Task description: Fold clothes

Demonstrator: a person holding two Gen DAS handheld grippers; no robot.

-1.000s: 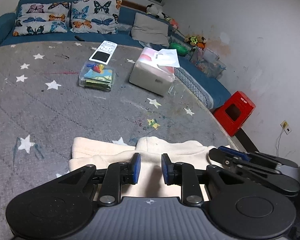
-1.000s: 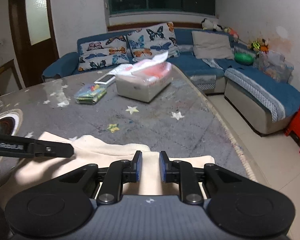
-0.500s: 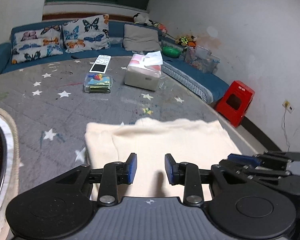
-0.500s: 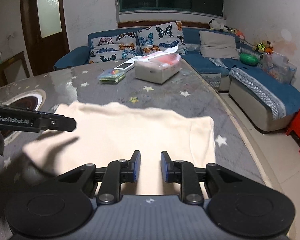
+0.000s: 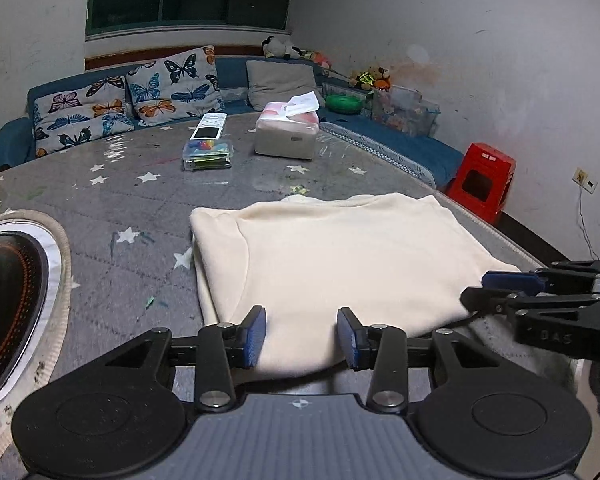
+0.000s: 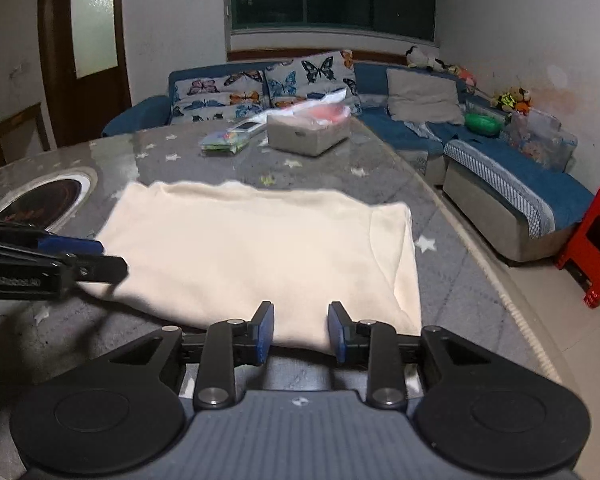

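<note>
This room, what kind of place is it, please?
Most likely a home living room: a blue sofa with butterfly cushions lines the walls, and a tissue box and remote control lie on the table.

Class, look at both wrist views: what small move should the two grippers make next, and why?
Probably lower both and close on the near edge: the cream garment lies flat, folded, and the left gripper and right gripper, both open, sit at that edge, ready for another fold.

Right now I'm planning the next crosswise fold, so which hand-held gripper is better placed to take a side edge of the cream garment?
Left, probably. The left hand-held gripper is open over the cream garment; the right hand-held gripper, open too, sits back at its near hem.
</note>
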